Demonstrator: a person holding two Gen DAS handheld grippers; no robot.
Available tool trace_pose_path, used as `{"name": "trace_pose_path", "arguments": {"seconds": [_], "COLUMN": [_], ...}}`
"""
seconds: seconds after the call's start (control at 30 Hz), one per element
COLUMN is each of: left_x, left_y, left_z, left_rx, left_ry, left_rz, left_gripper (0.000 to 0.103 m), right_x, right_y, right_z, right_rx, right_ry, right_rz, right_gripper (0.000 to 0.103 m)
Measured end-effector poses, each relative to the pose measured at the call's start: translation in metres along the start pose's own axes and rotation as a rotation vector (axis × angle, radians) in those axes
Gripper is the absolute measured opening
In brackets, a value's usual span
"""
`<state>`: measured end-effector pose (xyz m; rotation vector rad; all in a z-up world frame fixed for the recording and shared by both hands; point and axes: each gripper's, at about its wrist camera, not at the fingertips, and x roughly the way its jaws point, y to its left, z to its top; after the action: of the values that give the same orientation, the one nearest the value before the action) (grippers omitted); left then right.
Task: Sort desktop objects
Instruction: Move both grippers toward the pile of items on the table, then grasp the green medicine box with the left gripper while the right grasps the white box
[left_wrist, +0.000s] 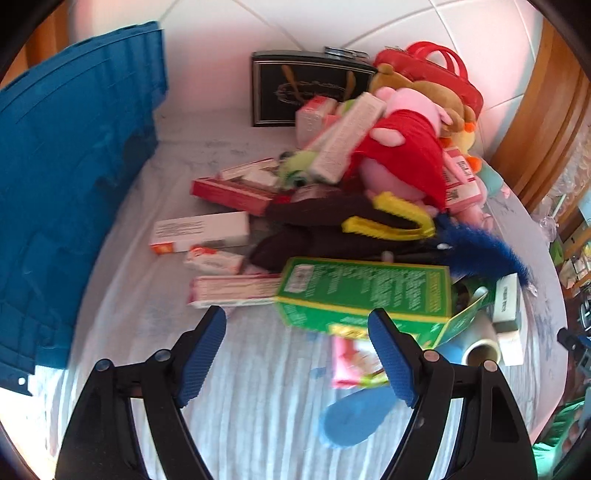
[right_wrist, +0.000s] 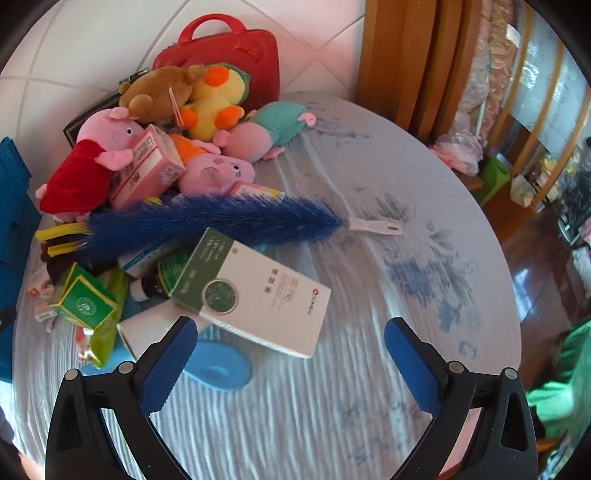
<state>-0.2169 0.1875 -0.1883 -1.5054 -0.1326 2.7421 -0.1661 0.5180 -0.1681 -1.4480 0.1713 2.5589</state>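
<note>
Both pairs of tongs hang apart and empty over a round bench (right_wrist: 369, 387) draped in a pale cloth with blue print. The left tongs (left_wrist: 297, 350) point at a green carton (left_wrist: 365, 291) that lies just past their blue-padded tips, its end flap open, a clear roll of tape (left_wrist: 480, 343) beside it and a pink packet (left_wrist: 351, 363) tucked under its near edge. A flat blue disc (left_wrist: 356, 415) rests on the cloth close to the right-hand finger. The right tongs (right_wrist: 291, 354) face a white-and-green box (right_wrist: 258, 299), which leans tilted on the edge of the pile, between and just beyond their fingers.

Behind that box lies a blue feather duster (right_wrist: 207, 221), its white handle reaching across bare cloth. Farther back the heap rises: a pink pig plush in a red dress (right_wrist: 92, 162), a pink carton (right_wrist: 147, 166) against it, a brown bear (right_wrist: 159, 92), a yellow duck (right_wrist: 214, 107) and a pig plush in teal (right_wrist: 269, 129), with a red case (right_wrist: 229, 48) propped against the tiled wall.

In the left view, white and red medicine boxes (left_wrist: 201, 230) are scattered flat on the cloth, a yellow clip (left_wrist: 395, 218) sits on dark fabric, and a black framed picture (left_wrist: 295, 88) stands at the wall. A blue crate (left_wrist: 74, 184) stands at the bench's left edge.
</note>
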Motion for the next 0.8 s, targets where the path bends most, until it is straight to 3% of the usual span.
{"name": "trace_pose_path", "arguments": {"seconds": [0.17, 0.23, 0.37, 0.5, 0.6, 0.73, 0.8], "left_x": [0.020, 0.031, 0.063, 0.059, 0.053, 0.054, 0.050], "left_y": [-0.058, -0.077, -0.090, -0.056, -0.016, 0.037, 0.056], "left_z": [0.025, 0.029, 0.019, -0.006, -0.024, -0.042, -0.047], "left_rx": [0.019, 0.052, 0.128, 0.134, 0.129, 0.059, 0.014], "left_ry": [-0.003, 0.003, 0.121, 0.164, 0.195, 0.247, 0.254], "left_rz": [-0.053, -0.039, 0.012, 0.092, 0.193, 0.304, 0.316], "left_gripper": [0.079, 0.079, 0.079, 0.079, 0.079, 0.079, 0.079], "right_x": [0.019, 0.025, 0.041, 0.054, 0.062, 0.068, 0.071], "right_y": [-0.012, -0.012, -0.006, -0.003, -0.002, -0.007, -0.011], "right_z": [0.015, 0.019, 0.025, 0.028, 0.027, 0.023, 0.021], "right_rx": [-0.016, -0.017, -0.041, -0.054, -0.076, -0.078, -0.075], "right_ry": [0.025, 0.031, 0.057, 0.085, 0.102, 0.119, 0.131], "right_rz": [0.029, 0.044, 0.080, 0.114, 0.115, 0.113, 0.105], "right_gripper": [0.103, 0.103, 0.103, 0.103, 0.103, 0.103, 0.103]}}
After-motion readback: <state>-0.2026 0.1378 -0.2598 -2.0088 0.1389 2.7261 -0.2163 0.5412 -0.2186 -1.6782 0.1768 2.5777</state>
